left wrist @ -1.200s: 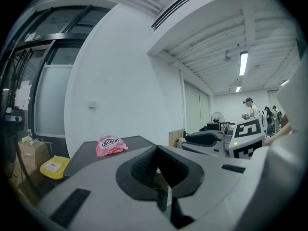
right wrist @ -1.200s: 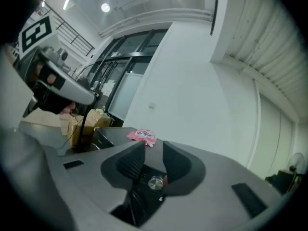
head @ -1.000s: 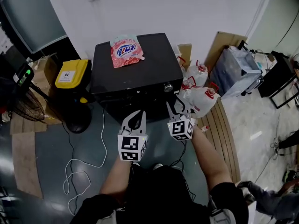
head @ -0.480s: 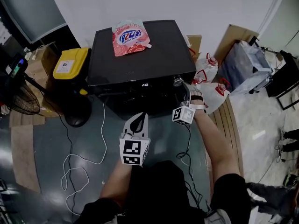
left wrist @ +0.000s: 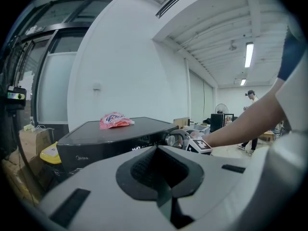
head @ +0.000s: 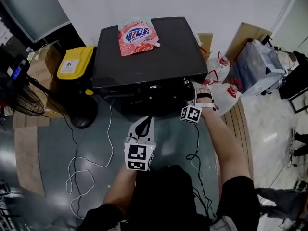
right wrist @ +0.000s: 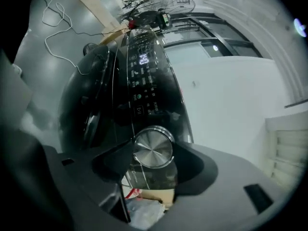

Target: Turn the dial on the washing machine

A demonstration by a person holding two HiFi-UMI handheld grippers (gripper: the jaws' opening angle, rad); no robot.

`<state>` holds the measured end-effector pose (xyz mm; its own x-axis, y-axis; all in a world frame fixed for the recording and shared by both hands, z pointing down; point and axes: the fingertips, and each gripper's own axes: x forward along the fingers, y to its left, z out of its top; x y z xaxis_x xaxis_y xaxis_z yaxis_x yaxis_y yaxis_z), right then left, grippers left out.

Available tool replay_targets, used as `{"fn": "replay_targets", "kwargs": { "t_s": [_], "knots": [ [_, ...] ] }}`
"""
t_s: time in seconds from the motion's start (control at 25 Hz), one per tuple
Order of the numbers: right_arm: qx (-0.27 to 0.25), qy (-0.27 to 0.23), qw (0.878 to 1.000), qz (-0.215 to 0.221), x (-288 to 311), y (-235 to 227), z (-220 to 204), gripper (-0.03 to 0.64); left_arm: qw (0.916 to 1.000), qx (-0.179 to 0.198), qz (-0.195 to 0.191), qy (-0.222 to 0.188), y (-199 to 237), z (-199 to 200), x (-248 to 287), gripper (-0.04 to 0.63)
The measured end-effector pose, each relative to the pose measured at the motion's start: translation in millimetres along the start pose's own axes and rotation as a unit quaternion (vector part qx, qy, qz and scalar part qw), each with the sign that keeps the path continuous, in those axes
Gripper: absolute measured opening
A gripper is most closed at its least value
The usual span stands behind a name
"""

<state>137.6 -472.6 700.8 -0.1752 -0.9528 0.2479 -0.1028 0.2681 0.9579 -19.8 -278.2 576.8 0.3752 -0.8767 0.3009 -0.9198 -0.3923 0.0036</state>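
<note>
The black front-loading washing machine stands against the wall. Its round silver dial is at the right end of the control panel. In the right gripper view the dial sits between the two jaws of my right gripper, which are closing around its rim, the pads right beside it. In the head view my right gripper reaches up to that corner. My left gripper hangs back in front of the machine, shut and holding nothing; in its own view my left gripper points at the dial.
A pink detergent pouch lies on the machine's top. A yellow-lidded bin and a floor fan stand to the left. White bags with red handles crowd the right side. A white cable loops over the floor.
My right gripper has moved up from beside the left one to the machine's right front corner and now has the dial between its jaws. The left gripper has barely moved.
</note>
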Motion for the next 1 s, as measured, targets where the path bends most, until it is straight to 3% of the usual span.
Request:
{"fn": "replay_targets", "kwargs": {
  "t_s": [0.36,0.56,0.68,0.8,0.88,1.0],
  "knots": [
    [0.051,-0.005,0.999,-0.005,-1.0,-2.5,-1.5,0.273,0.9999,0.0,-0.001,0.011,-0.1,3.7,1.1,0.012],
    [0.118,-0.014,0.993,0.002,-0.9,-8.2,1.4,0.272,0.9999,0.0,0.001,0.012,0.1,3.6,4.6,0.012],
    [0.202,-0.018,0.979,0.009,-2.1,-8.8,0.6,0.272,0.9998,-0.001,0.003,0.017,-0.3,-0.5,4.0,0.012],
    [0.312,-0.011,0.95,0.026,0.1,-5.6,-7.0,0.272,0.9998,0.0,0.006,0.017,0.0,-0.5,2.9,0.012],
    [0.332,-0.007,0.943,0.029,0.8,-6.8,-7.2,0.272,0.9998,0.001,0.007,0.019,1.2,1.0,1.6,0.012],
    [0.326,-0.009,0.945,0.031,-0.2,-6.3,-7.2,0.272,0.9998,0.001,0.01,0.02,2.9,3.3,-1.0,0.012]
  ]
}}
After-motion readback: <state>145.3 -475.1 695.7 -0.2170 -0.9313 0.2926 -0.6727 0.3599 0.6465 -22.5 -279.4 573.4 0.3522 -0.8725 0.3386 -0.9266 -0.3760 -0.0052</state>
